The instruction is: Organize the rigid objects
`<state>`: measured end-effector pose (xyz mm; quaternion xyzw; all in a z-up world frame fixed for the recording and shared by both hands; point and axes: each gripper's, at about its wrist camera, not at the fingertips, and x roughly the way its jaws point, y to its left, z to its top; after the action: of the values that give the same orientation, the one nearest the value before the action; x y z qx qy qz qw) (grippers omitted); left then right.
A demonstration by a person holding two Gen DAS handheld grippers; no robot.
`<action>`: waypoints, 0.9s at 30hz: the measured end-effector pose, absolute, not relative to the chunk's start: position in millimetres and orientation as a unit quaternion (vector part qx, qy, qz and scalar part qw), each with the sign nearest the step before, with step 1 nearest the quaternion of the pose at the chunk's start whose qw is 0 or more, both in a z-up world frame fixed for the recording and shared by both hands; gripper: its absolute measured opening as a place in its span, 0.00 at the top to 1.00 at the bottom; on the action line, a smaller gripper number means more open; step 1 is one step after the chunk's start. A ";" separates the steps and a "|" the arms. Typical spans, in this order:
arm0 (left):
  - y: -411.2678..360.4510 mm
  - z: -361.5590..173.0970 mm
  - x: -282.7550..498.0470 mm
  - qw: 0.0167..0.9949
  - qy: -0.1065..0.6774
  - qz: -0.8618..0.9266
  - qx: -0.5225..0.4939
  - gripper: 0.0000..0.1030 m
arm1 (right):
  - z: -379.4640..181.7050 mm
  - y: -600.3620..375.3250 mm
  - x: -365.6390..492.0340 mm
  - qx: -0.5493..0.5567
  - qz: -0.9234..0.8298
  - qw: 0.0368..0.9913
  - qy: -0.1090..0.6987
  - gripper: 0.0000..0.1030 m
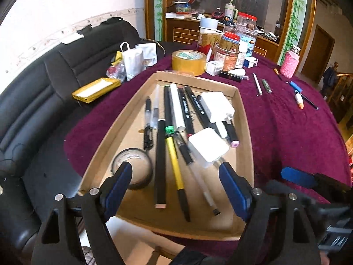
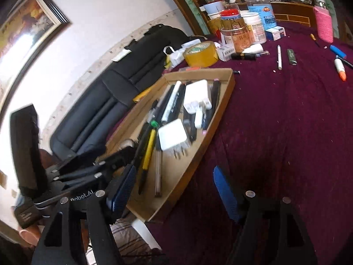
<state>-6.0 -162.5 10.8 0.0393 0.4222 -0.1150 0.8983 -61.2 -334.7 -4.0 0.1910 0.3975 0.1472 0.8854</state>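
Both grippers wide open, empty: left gripper (image 1: 176, 187) over shallow cardboard tray (image 1: 245, 119); right gripper (image 2: 174, 190) at tray's 3 o'clock edge.

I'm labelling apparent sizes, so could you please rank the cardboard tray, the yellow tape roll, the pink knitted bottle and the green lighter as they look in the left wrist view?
1. cardboard tray, by far the largest
2. yellow tape roll
3. pink knitted bottle, which stands farther back, so its rank against the tape is unsure
4. green lighter
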 end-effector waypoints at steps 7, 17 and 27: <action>-144.3 9.4 -12.1 0.898 0.425 -0.108 0.032 0.22 | 4.0 -308.3 -67.2 0.135 0.109 0.901 0.399 0.25; -118.3 9.3 -20.2 0.903 0.418 -0.094 0.030 0.16 | 19.4 -290.2 -72.6 0.114 0.094 0.909 0.389 0.25; -94.1 10.1 -20.4 0.907 0.414 -0.080 0.018 0.16 | 11.2 -274.8 -69.1 0.097 0.083 0.907 0.402 0.25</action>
<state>-20.4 -94.1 10.1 0.0179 0.4139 -0.0804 0.9066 -69.1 -274.8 11.2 0.0966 0.4025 0.0830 0.9065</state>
